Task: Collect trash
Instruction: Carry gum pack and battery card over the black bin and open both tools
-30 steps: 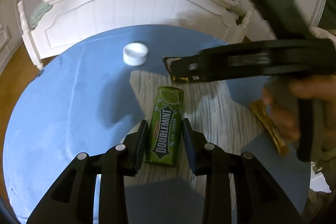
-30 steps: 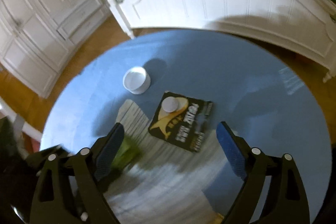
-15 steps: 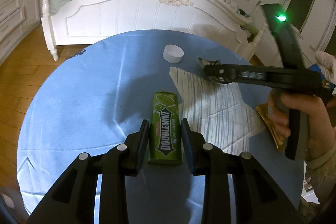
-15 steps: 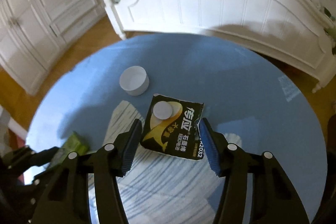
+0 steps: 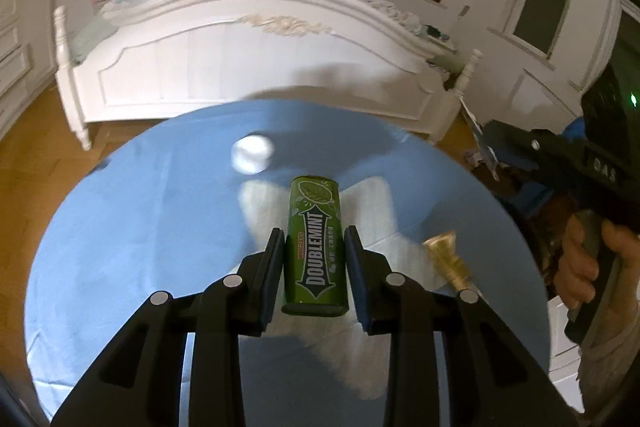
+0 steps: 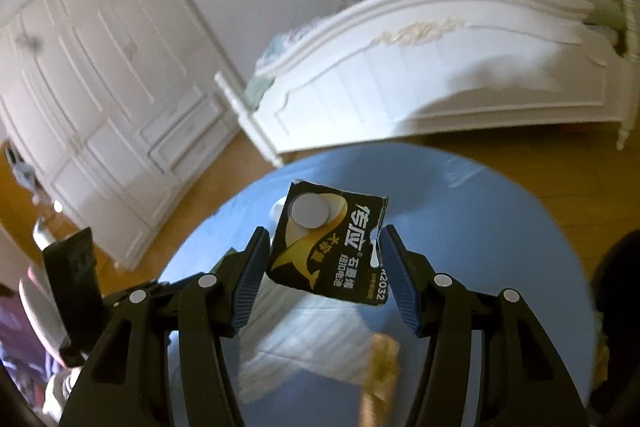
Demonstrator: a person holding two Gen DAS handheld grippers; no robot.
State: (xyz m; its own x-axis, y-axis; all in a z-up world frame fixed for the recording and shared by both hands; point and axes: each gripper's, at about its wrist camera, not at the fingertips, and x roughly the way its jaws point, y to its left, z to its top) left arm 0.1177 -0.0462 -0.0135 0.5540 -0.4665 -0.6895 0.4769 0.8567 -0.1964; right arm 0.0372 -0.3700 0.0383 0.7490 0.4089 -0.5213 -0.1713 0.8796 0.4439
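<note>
While motion blur smears much of both views, the 2 grips read clearly. At the lower centre of the left wrist view, the left gripper (image 5: pixel 314 269) has its jaws drawn narrow, pads pressed against both long sides of a green Doublemint gum pack (image 5: pixel 315 245), which is carried clear above the round blue table (image 5: pixel 132 227). Its lower end is cut off from sight by nothing, but what lies under it is hidden. Beyond it, a white cap (image 5: pixel 253 154) is a blurred blob, and a gold wrapper (image 5: pixel 448 259) at lower right is partly covered by the gripper's finger. At the right edge, a hand (image 5: pixel 584 267) holds the other tool, only partly in frame. In the right wrist view, the right gripper (image 6: pixel 322 273) stands about half open, clamped on the 2 side edges of a torn black battery card (image 6: pixel 332 251), held tilted in the air at frame centre; the card hides most of the white cap behind it.
</note>
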